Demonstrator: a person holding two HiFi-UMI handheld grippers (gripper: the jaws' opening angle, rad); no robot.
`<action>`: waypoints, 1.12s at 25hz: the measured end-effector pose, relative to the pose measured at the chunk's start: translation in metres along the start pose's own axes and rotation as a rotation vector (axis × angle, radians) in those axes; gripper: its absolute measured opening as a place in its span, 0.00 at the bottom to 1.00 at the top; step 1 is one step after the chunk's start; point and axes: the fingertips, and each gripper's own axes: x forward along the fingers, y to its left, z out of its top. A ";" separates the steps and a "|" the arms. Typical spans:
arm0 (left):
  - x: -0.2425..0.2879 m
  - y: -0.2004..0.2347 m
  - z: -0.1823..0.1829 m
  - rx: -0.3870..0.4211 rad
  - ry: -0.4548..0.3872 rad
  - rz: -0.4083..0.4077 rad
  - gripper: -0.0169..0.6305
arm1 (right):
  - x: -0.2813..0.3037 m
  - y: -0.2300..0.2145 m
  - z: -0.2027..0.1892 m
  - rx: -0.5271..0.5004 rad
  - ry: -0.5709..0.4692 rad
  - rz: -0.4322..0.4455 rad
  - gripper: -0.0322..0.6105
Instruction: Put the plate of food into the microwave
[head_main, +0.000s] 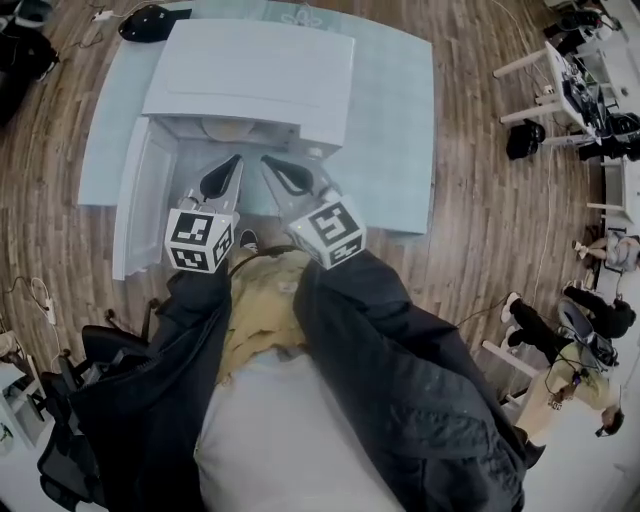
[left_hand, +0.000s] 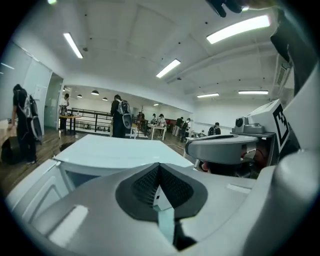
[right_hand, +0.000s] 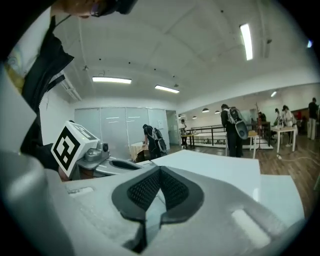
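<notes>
Head view: the microwave (head_main: 250, 70) sits on the pale bench (head_main: 395, 130) with its door (head_main: 140, 205) swung open to the left. A round tan shape in the cavity looks like the plate of food (head_main: 228, 129), already inside. The left gripper (head_main: 236, 160) and right gripper (head_main: 267, 161) hover at the opening.

Left gripper view: its fingers (left_hand: 145, 185) meet, holding nothing.

Right gripper view: its fingers (right_hand: 145, 190) are also together and empty. With the 2 grippers free, the door probably gets pushed closed next.
</notes>
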 end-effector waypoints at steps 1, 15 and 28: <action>0.002 -0.004 0.008 0.018 -0.013 -0.004 0.02 | -0.003 -0.005 0.007 -0.015 -0.015 -0.017 0.04; 0.016 -0.033 0.043 0.114 -0.075 -0.015 0.02 | -0.035 -0.036 0.043 -0.100 -0.122 -0.113 0.04; 0.021 -0.045 0.041 0.114 -0.067 -0.006 0.02 | -0.047 -0.042 0.039 -0.092 -0.128 -0.116 0.04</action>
